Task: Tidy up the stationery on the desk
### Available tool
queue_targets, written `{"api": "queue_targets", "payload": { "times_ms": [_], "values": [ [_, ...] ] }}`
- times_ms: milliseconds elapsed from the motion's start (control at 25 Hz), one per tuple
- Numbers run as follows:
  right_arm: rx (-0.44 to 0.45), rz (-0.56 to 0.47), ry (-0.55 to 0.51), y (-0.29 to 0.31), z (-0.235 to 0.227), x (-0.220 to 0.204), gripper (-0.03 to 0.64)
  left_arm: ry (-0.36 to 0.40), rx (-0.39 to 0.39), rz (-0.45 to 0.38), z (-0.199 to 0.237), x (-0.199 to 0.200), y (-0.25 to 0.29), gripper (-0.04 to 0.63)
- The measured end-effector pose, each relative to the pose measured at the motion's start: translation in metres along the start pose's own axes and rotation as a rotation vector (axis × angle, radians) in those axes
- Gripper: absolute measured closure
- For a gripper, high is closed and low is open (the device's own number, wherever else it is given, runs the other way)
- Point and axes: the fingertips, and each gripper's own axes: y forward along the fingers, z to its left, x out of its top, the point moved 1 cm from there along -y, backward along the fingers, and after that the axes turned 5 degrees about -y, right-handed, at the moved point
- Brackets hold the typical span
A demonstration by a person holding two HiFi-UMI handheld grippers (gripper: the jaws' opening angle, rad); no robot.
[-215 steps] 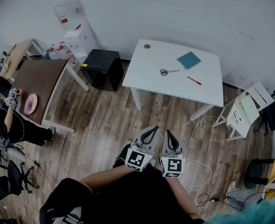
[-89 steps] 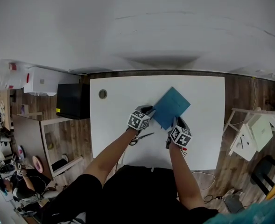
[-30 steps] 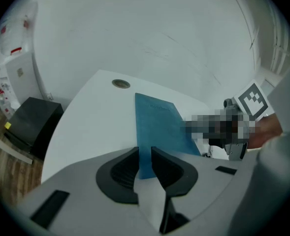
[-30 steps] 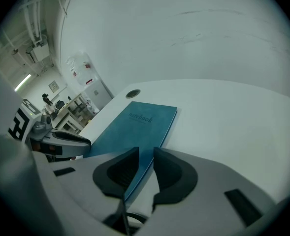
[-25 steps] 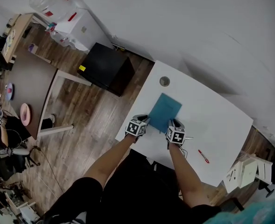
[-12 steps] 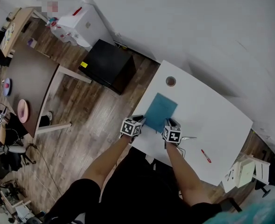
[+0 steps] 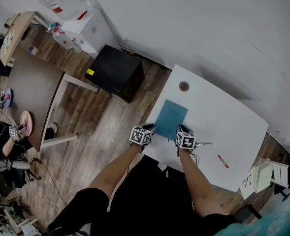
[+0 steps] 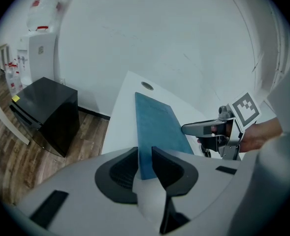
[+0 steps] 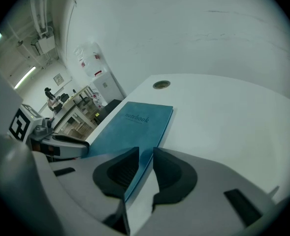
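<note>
The teal notebook (image 7: pixel 171 118) lies on the white desk (image 7: pixel 223 127), in the desk's left half, with its near short edge close to the desk's near edge and its far edge pointing at the round cable hole (image 7: pixel 184 86) close to the desk's far left corner. The left gripper (image 7: pixel 151 128) sits at the desk's near edge, and its own view shows the two dark jaws drawn in on the notebook's near left corner, the blue cover (image 8: pixel 154 127) running away between them across the desk. The right gripper (image 7: pixel 182 130) is beside it over the desk's near edge; in its view the jaws pinch the notebook's near right edge, with the cover and its printed word "notebook" (image 9: pixel 136 118) stretching toward the hole. Whether the near edge is raised off the desk cannot be told. A pair of scissors (image 7: pixel 203 144) lies on the desk just right of the right gripper, and a red pen (image 7: pixel 223 162) rests farther toward the desk's right end, close to its near edge. A black cabinet (image 7: pixel 116 72) stands on the wooden floor just off the desk's left end.
</note>
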Motion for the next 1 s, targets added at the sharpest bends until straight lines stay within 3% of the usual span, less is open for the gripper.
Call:
{"api": "queue_targets", "payload": {
  "times_ms": [160, 360, 560, 800, 1000],
  "values": [
    [-0.047, -0.038, -0.025, -0.029, -0.005, 0.005, 0.52, 0.01, -0.003, -0.037, -0.001, 0.011, -0.012, 0.505],
    [-0.12, -0.055, -0.009, -0.083, -0.028, -0.029, 0.52, 0.12, -0.072, -0.058, -0.03, 0.019, -0.007, 0.507],
    [-0.194, -0.037, 0.059, -0.131, -0.05, -0.079, 0.52, 0.225, -0.184, 0.049, -0.084, -0.004, 0.009, 0.574],
    [-0.218, -0.029, 0.105, -0.15, -0.068, -0.112, 0.52, 0.43, -0.329, 0.201, -0.162, -0.036, 0.044, 0.579],
    [-0.192, -0.022, 0.116, -0.158, -0.076, -0.13, 0.52, 0.657, -0.265, 0.283, -0.197, -0.055, 0.067, 0.577]
  ]
}}
